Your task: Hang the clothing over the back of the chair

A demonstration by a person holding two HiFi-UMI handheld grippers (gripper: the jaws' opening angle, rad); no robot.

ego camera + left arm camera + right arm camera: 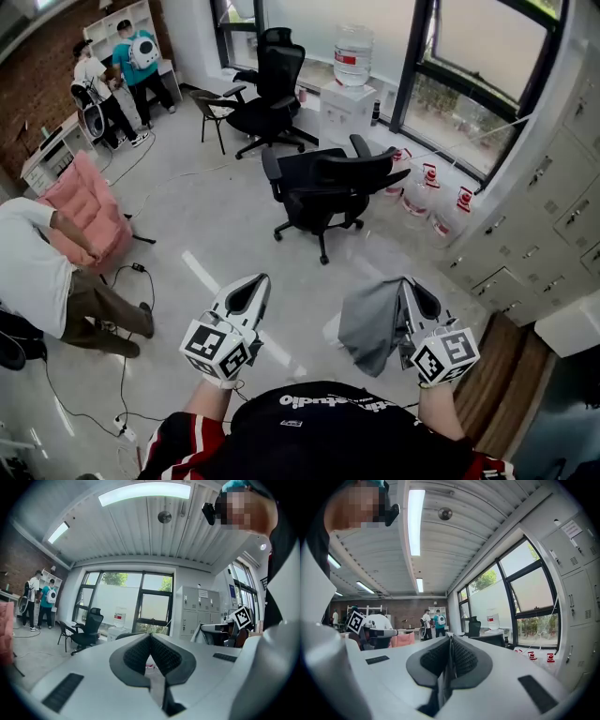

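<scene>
A grey piece of clothing (368,324) hangs from my right gripper (406,287), which is shut on its upper edge; in the right gripper view a thin strip of cloth (446,677) shows between the closed pads. My left gripper (251,292) is level beside it at the left, its jaws shut with nothing between them (150,636). A black office chair (326,184) with a wide backrest stands on the floor ahead, well apart from both grippers. A second black chair (273,86) stands farther back by the window.
A water dispenser (350,101) and spare water jugs (427,188) stand along the window. Grey cabinets (539,220) line the right wall. A pink armchair (90,212), a bent-over person (39,274) and floor cables (125,281) are at the left; two people (112,67) stand far back.
</scene>
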